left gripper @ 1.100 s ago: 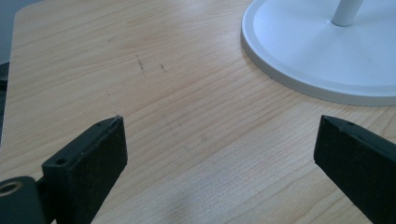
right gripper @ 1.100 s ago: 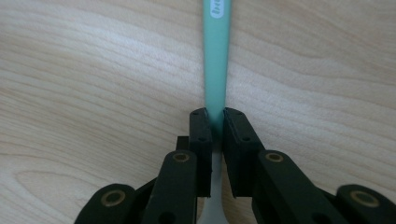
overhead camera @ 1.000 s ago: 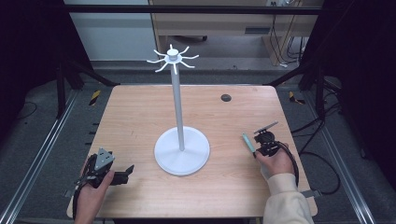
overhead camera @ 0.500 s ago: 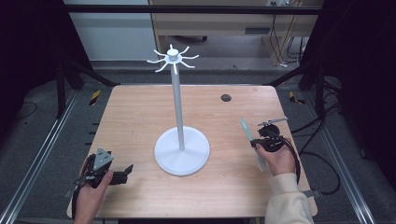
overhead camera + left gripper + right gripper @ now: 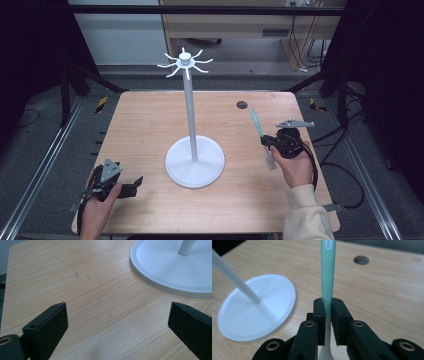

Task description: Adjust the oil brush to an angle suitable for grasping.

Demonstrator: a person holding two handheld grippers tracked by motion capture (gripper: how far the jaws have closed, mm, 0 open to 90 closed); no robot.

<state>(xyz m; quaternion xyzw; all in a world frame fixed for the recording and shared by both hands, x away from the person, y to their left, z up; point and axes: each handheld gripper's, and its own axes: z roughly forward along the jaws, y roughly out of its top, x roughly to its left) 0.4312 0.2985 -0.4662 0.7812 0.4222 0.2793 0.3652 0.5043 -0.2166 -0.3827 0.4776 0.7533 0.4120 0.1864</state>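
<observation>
Near the bench's right edge, right gripper (image 5: pixel 270 145) clamps a slim teal-and-white plastic toothbrush (image 5: pixel 258 126) mid-handle, held off the wood. Left gripper (image 5: pixel 134 183), jaws wide, empty, front-left corner. Advise: keep grip firm, lift w/ handle clear of white metal hook stand (image 5: pixel 194 161).

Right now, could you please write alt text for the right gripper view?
Two black jaws of the right gripper clamp a green and white toothbrush pointing away over a wooden table. A white stand sits left.
</observation>
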